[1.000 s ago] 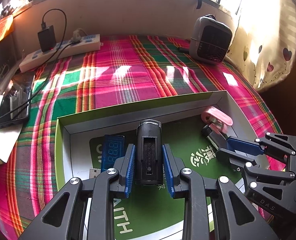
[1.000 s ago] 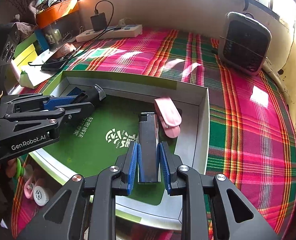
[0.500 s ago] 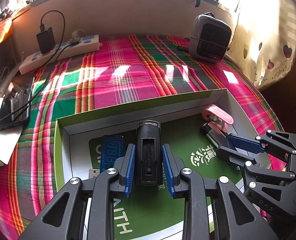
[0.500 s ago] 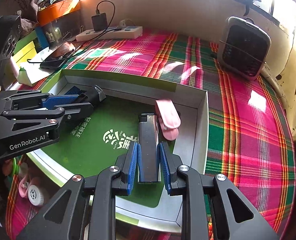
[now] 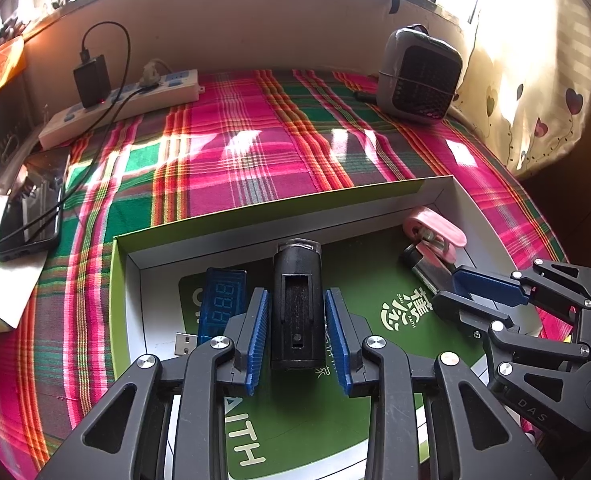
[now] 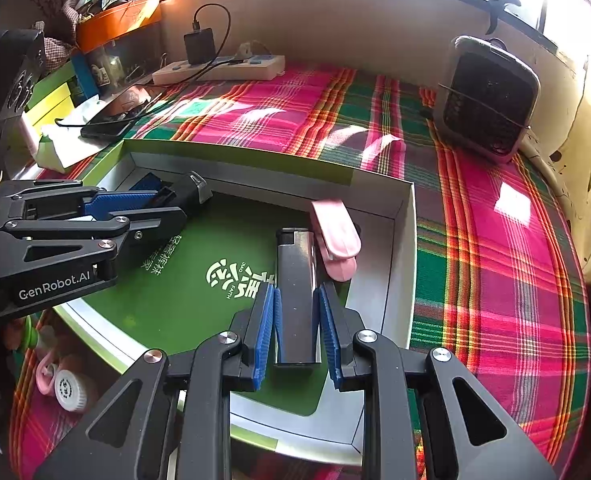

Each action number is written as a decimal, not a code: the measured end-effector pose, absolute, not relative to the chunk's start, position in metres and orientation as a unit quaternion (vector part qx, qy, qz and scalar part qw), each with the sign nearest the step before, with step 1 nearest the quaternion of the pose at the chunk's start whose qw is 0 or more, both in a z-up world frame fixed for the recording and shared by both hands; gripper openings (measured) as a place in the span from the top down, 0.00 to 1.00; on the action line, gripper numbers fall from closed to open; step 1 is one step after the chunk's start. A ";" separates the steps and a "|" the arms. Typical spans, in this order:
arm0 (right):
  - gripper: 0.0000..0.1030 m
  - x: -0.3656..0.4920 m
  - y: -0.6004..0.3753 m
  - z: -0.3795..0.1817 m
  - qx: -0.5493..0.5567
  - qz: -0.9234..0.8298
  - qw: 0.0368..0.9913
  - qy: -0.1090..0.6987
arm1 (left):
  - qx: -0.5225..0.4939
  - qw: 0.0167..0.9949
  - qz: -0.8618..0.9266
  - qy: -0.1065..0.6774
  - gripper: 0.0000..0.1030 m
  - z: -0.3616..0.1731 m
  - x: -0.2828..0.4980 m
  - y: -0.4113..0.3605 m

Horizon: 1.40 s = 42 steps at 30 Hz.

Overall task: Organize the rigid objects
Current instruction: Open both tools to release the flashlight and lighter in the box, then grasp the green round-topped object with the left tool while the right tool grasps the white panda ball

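Note:
A green-lined box lies on the plaid cloth. My left gripper stands around a black stamp-like block inside the box, its jaws slightly apart with narrow gaps on both sides. A blue USB meter lies left of it. My right gripper stands around a dark lighter lying on the box floor, its jaws slightly apart. A pink clip lies beside the lighter. Each gripper shows in the other's view, the right one and the left one.
A grey fan heater stands at the back right. A power strip with charger and a phone lie at the back left. A white roller and pink item lie outside the box's near left edge.
Both pairs of jaws have opened slightly, leaving gaps beside the black block and the lighter. Both objects stay in place in the box.

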State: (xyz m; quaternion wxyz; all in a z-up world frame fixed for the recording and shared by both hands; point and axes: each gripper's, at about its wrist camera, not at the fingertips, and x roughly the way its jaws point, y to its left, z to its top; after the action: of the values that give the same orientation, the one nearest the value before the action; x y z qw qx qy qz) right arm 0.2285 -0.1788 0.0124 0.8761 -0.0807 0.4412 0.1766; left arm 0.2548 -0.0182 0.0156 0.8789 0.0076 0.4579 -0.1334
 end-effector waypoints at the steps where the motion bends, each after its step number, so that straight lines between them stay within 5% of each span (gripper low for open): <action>1: 0.76 0.228 -0.179 0.013 -0.079 0.177 0.876 0.441 | 0.006 0.879 -0.133 0.458 0.71 0.016 0.254 -0.018; 21: 0.59 0.214 -0.184 0.021 -0.051 0.181 0.885 0.426 | -0.005 0.884 -0.124 0.450 0.64 0.022 0.235 -0.011; 42: 0.59 0.163 -0.199 0.043 -0.023 0.175 0.903 0.391 | -0.030 0.904 -0.112 0.411 0.64 0.052 0.175 0.017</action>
State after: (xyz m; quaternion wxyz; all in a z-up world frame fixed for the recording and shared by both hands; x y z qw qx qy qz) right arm 0.1627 -0.1988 0.0432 0.9032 -0.0228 0.3910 0.1754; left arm 0.1753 0.0172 0.0515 0.9044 -0.0297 0.4106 -0.1124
